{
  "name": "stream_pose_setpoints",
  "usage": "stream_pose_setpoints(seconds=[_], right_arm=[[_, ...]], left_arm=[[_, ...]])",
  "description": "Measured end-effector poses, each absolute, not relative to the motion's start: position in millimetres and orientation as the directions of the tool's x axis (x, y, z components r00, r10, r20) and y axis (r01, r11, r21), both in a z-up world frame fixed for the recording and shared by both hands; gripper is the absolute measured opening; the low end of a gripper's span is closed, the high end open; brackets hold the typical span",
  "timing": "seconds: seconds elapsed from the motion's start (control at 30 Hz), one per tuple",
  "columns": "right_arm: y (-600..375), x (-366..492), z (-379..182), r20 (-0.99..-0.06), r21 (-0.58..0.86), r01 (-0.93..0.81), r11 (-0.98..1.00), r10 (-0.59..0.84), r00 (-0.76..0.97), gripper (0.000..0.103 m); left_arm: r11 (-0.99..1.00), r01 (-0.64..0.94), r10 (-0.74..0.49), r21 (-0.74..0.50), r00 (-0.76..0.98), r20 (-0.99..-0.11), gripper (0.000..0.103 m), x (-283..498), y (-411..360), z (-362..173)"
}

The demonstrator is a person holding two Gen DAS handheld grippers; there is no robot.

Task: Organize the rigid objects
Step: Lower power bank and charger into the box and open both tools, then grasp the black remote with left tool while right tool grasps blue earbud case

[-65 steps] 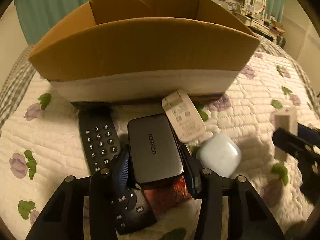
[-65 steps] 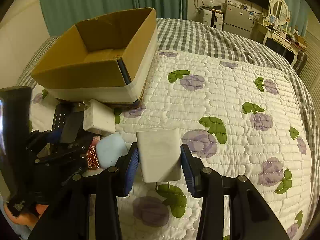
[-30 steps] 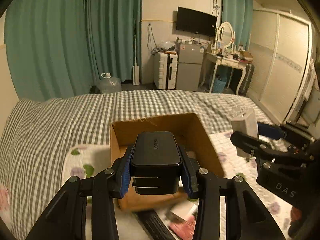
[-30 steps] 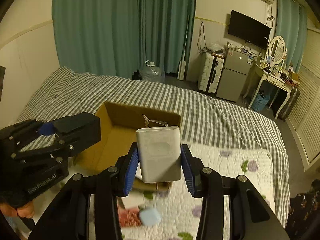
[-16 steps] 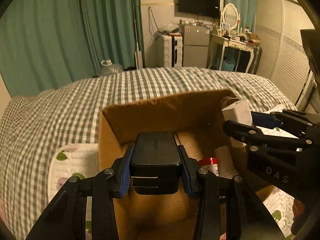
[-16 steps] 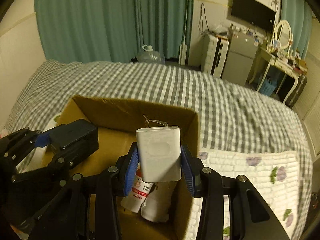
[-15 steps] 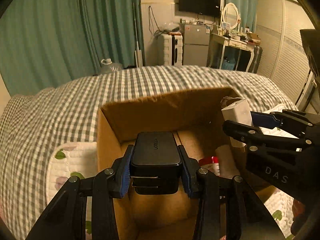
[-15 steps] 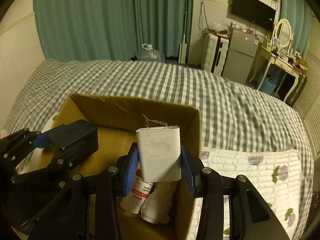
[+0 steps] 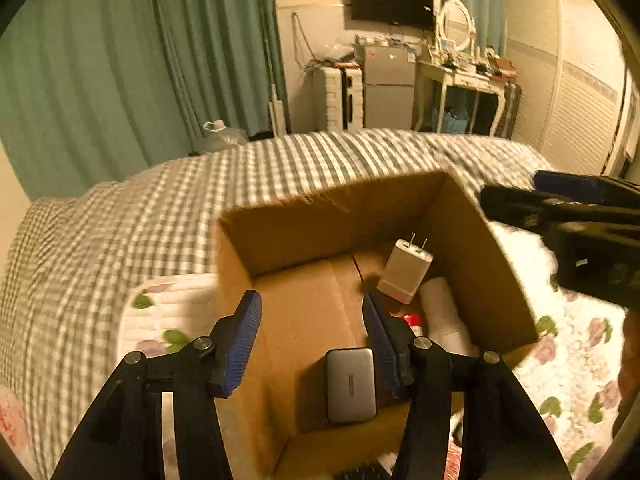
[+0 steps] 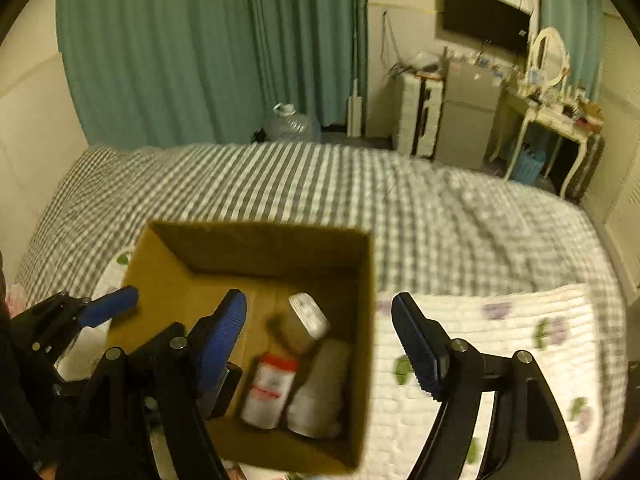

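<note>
An open cardboard box [image 9: 492, 252] sits on the bed; it also shows in the right wrist view [image 10: 362, 360]. My left gripper [image 9: 312, 340] is open and empty above the box. A dark grey charger [image 9: 351, 384] lies on the box floor below it. A white plug adapter [image 9: 406, 270] lies tilted in the box, prongs up; it also shows in the right wrist view [image 10: 309, 315]. My right gripper [image 10: 320, 344] is open and empty over the box's right wall. It also shows at the right of the left wrist view [image 9: 560, 216].
A red-labelled bottle [image 10: 268, 390] and a white bottle [image 10: 316, 394] lie in the box. The box stands on a white floral quilt [image 10: 500, 328] over a grey checked bedspread [image 10: 320, 184]. A dark remote [image 9: 360, 472] lies in front of the box.
Both grippers opened over the box. The dark charger dropped from my left gripper and the white adapter from my right gripper into the box.
</note>
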State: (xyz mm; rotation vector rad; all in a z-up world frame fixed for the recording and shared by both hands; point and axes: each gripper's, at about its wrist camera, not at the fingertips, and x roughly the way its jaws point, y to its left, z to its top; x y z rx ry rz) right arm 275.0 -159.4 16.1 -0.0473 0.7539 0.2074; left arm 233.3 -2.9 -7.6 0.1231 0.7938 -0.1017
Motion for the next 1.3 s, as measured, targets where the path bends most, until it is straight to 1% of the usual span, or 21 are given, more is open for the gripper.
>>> stream_pose_setpoints(seconds=[0.07,0.13,0.2,0.3,0.4,0.47,0.53,0.7,0.8,0.93,1.07,1.17,1.3], right_arm=[[-166,261,36,-0.668,0.020,-0.199,0.980,0.161,0.726,0.075],[-171,240,57,-0.649,0.015,-0.192,0.981,0.156,0.745,0.076],[-174,221,73,-0.634,0.010,-0.191,0.982,0.153,0.758,0.081],[-180,187,90,-0.612,-0.002,-0.197,0.980,0.155,0.775,0.085],[-182,159,96,-0.592,-0.004,-0.201,0.980,0.160,0.790,0.088],[-184,145,94,-0.589,0.019,-0.206,0.978,0.177,0.788,0.088],[-185,132,88,-0.585,0.027,-0.211,0.977,0.186,0.789,0.088],[-185,114,55,-0.577,-0.019,-0.217,0.976,0.167,0.800,0.089],[-189,113,28,-0.594,-0.011,-0.231,0.973,0.179,0.784,0.089],[-189,118,-11,-0.626,-0.068,-0.245,0.967,0.150,0.765,0.089],[-196,128,-47,-0.660,-0.013,-0.259,0.966,0.186,0.728,0.089],[-190,139,-71,-0.700,0.005,-0.274,0.962,0.199,0.686,0.089],[-180,146,-101,-0.742,-0.027,-0.311,0.950,0.189,0.643,0.089]], left_arm=[[0.991,0.124,-0.055,0.048,0.712,-0.700,0.062,219,2,14],[0.993,0.111,-0.051,0.045,0.733,-0.679,0.063,202,4,35],[0.994,0.106,-0.054,0.038,0.746,-0.664,0.066,186,4,50],[0.995,0.097,-0.062,0.018,0.755,-0.653,0.068,160,7,67],[0.997,0.082,-0.064,-0.003,0.758,-0.649,0.068,133,11,76],[0.997,0.071,-0.076,-0.033,0.760,-0.646,0.068,116,17,76],[0.998,0.059,-0.067,-0.033,0.756,-0.651,0.068,105,17,73],[0.999,0.015,-0.039,-0.041,0.737,-0.675,0.068,87,13,54],[0.999,-0.002,-0.023,-0.035,0.724,-0.689,0.068,82,9,34],[1.000,-0.026,0.018,0.000,0.708,-0.706,0.068,80,6,-2],[0.999,-0.039,0.054,0.038,0.656,-0.753,0.068,89,7,-50],[0.999,-0.038,0.042,0.024,0.614,-0.788,0.068,97,4,-78],[1.000,-0.017,0.013,0.004,0.584,-0.812,0.068,103,-8,-102]])
